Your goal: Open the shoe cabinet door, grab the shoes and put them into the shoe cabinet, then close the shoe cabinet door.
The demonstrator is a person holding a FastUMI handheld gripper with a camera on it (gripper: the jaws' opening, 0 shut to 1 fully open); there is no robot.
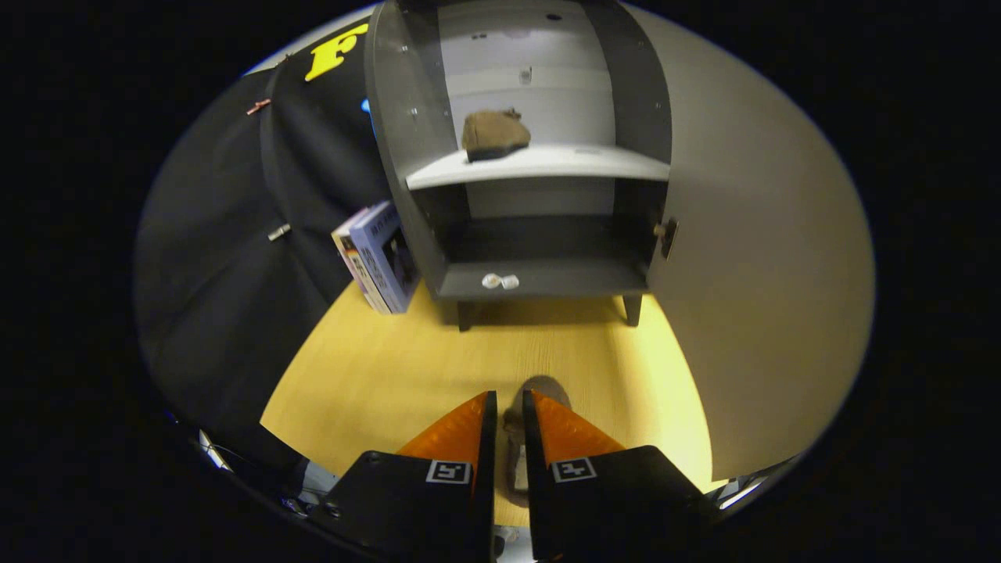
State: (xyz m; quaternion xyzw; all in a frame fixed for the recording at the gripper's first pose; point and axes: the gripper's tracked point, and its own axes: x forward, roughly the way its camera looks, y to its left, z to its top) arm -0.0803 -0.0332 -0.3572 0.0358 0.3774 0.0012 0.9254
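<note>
Tool [509, 407] fingers nearly together, clamped on brown shoe [516, 446] over yellow floor [375, 367]. Beyond, grey shoe cabinet [539, 277] stands open, door [751, 258] swung right. Second brown shoe [494, 133] sits on upper shelf [579, 163]. Boxes [379, 258] lean beside cabinet's left side.

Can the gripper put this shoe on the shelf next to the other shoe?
Probably yes. The gripper looks shut on the shoe, the cabinet door stands wide open, and the white shelf has bare room beside the brown shoe already there.
</note>
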